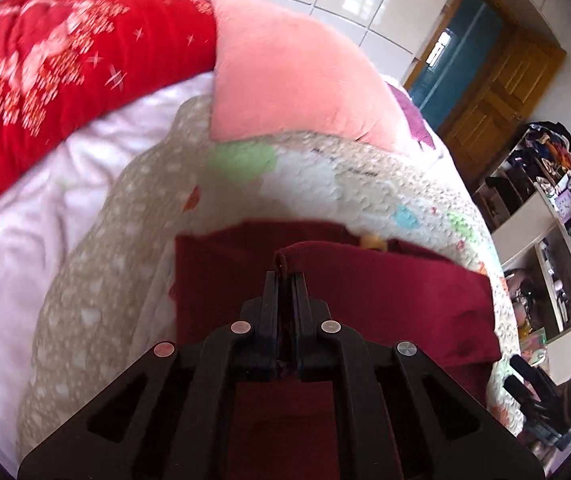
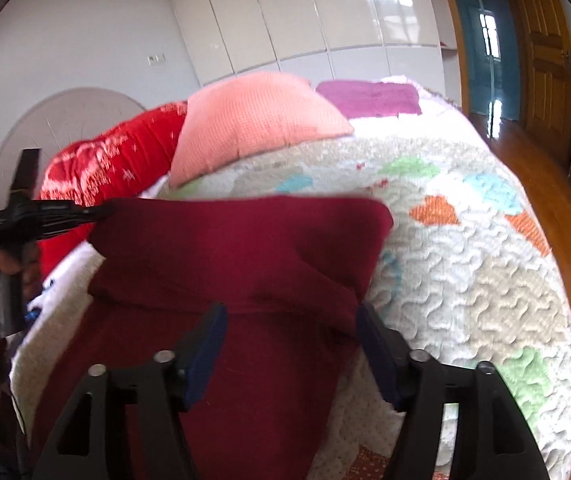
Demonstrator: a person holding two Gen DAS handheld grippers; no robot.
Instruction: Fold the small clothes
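A dark red garment lies on the patterned quilt of a bed. My left gripper is shut on a bunched edge of the garment and holds it lifted; it also shows in the right wrist view at the garment's far left corner. My right gripper is open, its blue-padded fingers standing on either side of a fold of the garment without closing on it.
A pink pillow, a red patterned blanket and a purple cloth lie at the head of the bed. Shelves with clutter and a wooden door stand to the right. Wooden floor runs beside the bed.
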